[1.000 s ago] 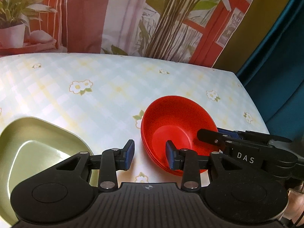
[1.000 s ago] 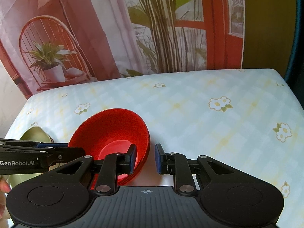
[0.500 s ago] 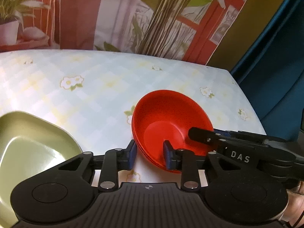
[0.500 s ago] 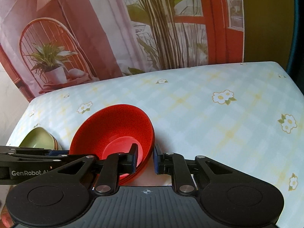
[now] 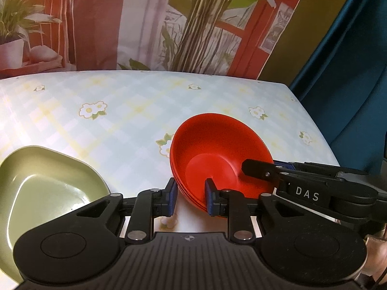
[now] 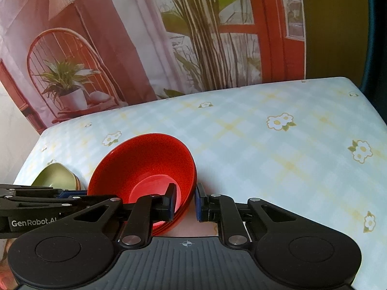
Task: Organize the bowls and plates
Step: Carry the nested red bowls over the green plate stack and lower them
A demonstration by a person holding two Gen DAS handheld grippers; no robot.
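On the tabletop (image 5: 135, 111), spread with a pale checked cloth printed with daisies, sits a stack of red bowls (image 5: 217, 149). Left of the stack lies an olive-green dish (image 5: 46, 183) with rounded corners. The left gripper (image 5: 189, 199) straddles the stack's near-left rim, one pad inside and one outside; its jaws have just been closing and stand narrow on the rim. The right gripper (image 6: 185, 201) clamps the stack's near-right rim the same way, its jaws nearly together. "DAS" is printed on the right gripper's side, "GenRobot.AI" on the left gripper's.
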